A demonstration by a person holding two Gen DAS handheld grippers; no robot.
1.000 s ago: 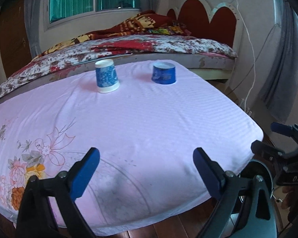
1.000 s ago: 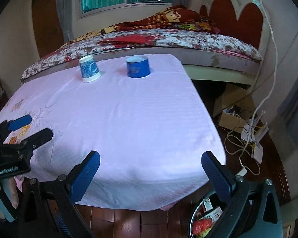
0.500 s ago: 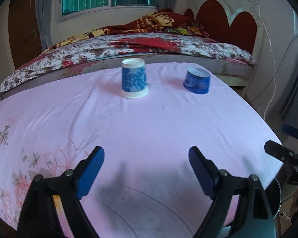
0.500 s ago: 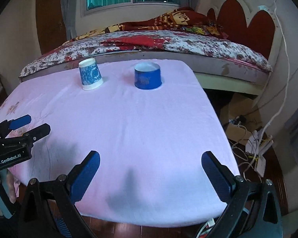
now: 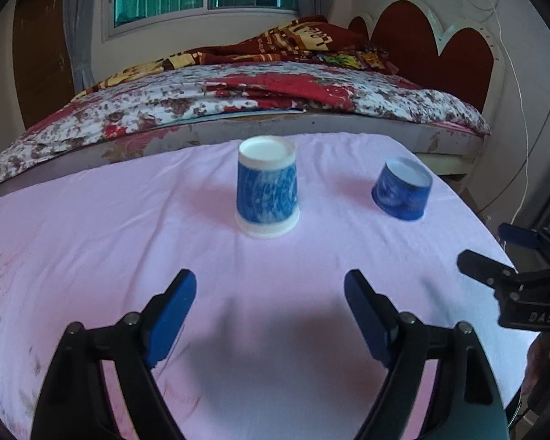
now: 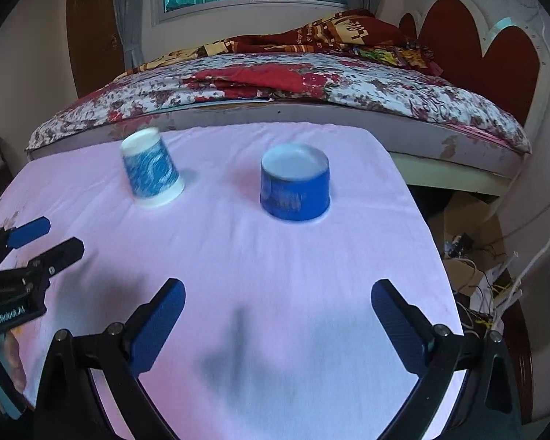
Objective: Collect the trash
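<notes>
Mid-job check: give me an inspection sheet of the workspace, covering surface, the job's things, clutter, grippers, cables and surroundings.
Surface: pink cloth covers the table, floral print at its left edge.
Job's things: tall blue-and-white cup upside down; short blue cup also mouth down, standing apart.
Clutter: nothing seen on the cloth besides the cups.
Grippers: left gripper open, jaws just been closing, nothing between them; right gripper open, empty.
Cables: white cord and tangled wires on the floor, right of the table.
Surroundings: bed behind, window above.

Matt pink cloth (image 5: 91, 227) (paper cups (image 5: 267, 187))
</notes>
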